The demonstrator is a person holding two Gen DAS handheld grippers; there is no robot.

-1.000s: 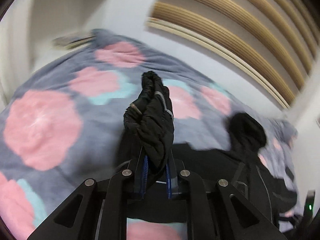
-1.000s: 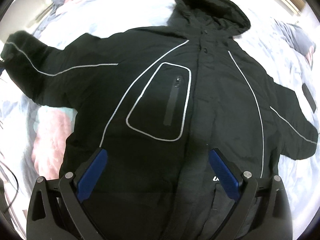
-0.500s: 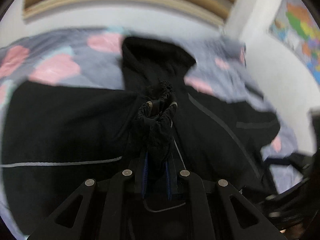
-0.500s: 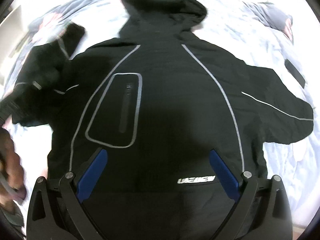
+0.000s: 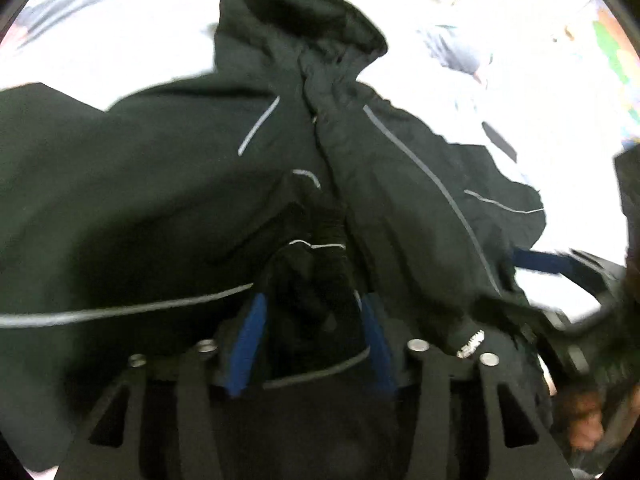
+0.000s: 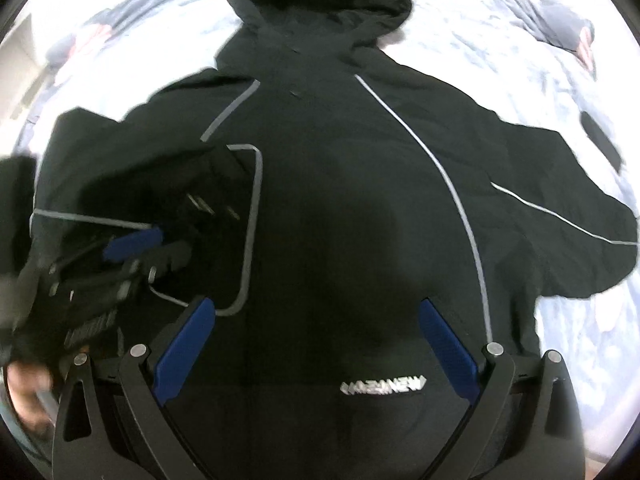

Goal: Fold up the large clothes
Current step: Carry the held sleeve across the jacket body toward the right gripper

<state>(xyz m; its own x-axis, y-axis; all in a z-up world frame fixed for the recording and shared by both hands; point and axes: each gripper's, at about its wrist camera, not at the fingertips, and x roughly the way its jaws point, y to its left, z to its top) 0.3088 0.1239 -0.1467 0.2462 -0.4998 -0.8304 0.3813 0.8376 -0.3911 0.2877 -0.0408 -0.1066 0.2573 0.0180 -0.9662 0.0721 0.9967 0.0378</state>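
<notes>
A black hooded jacket (image 6: 340,200) with grey piping lies front up on the bed, its hood (image 6: 316,4) at the far end. Its left sleeve is folded in over the chest pocket. My left gripper (image 5: 314,300) points down at the chest and its jaws are opening. The sleeve cuff (image 5: 308,276) lies loose between the blue pads (image 5: 248,340). From the right wrist view the left gripper (image 6: 160,246) sits at the left. My right gripper (image 6: 316,312) hangs open over the lower front, with nothing between its fingers. The right sleeve (image 6: 560,220) lies spread out.
A pale flowered bedspread (image 6: 480,40) surrounds the jacket. A dark flat object (image 6: 600,142) lies beyond the right sleeve. A grey bundle of cloth (image 6: 560,28) sits at the far right. A person's hand (image 6: 24,392) holds the left gripper's handle.
My left gripper carried the sleeve cuff from over the bedspread across onto the jacket's chest, tilted down, and its jaws parted. My right gripper drifted toward the hem, still open.
</notes>
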